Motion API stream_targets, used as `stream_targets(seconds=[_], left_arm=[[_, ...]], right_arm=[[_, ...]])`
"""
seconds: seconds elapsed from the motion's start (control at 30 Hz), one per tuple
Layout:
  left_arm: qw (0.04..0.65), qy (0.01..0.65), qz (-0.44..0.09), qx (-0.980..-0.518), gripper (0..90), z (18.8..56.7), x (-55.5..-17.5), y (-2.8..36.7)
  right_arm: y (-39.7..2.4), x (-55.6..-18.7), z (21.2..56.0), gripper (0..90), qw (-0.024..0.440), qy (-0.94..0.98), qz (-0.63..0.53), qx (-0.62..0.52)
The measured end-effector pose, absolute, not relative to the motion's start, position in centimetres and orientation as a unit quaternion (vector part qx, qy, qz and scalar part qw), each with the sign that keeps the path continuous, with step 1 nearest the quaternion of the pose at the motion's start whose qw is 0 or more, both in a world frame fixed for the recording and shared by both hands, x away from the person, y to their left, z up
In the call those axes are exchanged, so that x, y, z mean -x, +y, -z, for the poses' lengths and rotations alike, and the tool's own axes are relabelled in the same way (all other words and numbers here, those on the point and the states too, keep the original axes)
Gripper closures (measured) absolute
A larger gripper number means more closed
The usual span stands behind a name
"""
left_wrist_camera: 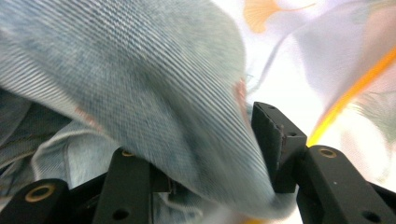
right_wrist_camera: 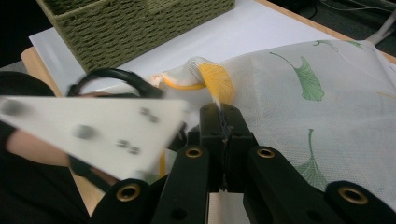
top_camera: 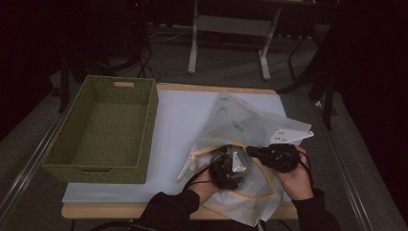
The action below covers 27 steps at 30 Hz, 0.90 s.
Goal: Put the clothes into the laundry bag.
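A white mesh bag (top_camera: pixel 243 122) with green leaf prints and a yellow-trimmed mouth lies on the table's right half. My left gripper (top_camera: pixel 225 166) reaches into that mouth, its grey plate on top. In the left gripper view its jaws (left_wrist_camera: pixel 201 140) stand apart, and a fold of blue denim cloth (left_wrist_camera: pixel 154 84) drapes loosely between them, inside the bag's wall (left_wrist_camera: pixel 299 60). My right gripper (top_camera: pixel 254 153) is shut on the bag's yellow rim (right_wrist_camera: pixel 215 81), jaws pressed together (right_wrist_camera: pixel 224 114), and holds the mouth up. The left gripper's pale plate (right_wrist_camera: pixel 93 135) shows blurred at left.
An empty green woven basket (top_camera: pixel 94 168) stands on the left of the white mat (top_camera: pixel 178 120), also close behind the bag in the right gripper view (right_wrist_camera: pixel 121 28). The wooden table edge (top_camera: pixel 106 211) runs along the front. Desk legs stand on the floor beyond.
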<state>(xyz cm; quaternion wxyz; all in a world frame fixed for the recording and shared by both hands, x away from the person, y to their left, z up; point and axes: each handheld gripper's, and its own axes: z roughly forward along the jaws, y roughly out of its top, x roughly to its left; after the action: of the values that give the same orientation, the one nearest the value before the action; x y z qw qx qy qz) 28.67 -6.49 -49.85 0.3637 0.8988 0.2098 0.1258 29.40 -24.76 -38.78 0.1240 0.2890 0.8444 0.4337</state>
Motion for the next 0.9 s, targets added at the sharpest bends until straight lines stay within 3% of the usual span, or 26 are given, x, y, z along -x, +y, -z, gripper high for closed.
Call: stream_targets(seconds=[0.63,0.9], left_arm=[[0.394,0.255,-0.13,-0.874,47.5,46.9,-27.1,2.8],[0.399,0.239,-0.075,-0.882,48.6,49.2,-26.4,0.4]], right_arm=[[-25.7,-28.5,39.9,89.2,0.121,0.848,-0.425,-0.294],[-25.7,-28.4,40.0,89.3,0.121,0.847,-0.425,-0.296]])
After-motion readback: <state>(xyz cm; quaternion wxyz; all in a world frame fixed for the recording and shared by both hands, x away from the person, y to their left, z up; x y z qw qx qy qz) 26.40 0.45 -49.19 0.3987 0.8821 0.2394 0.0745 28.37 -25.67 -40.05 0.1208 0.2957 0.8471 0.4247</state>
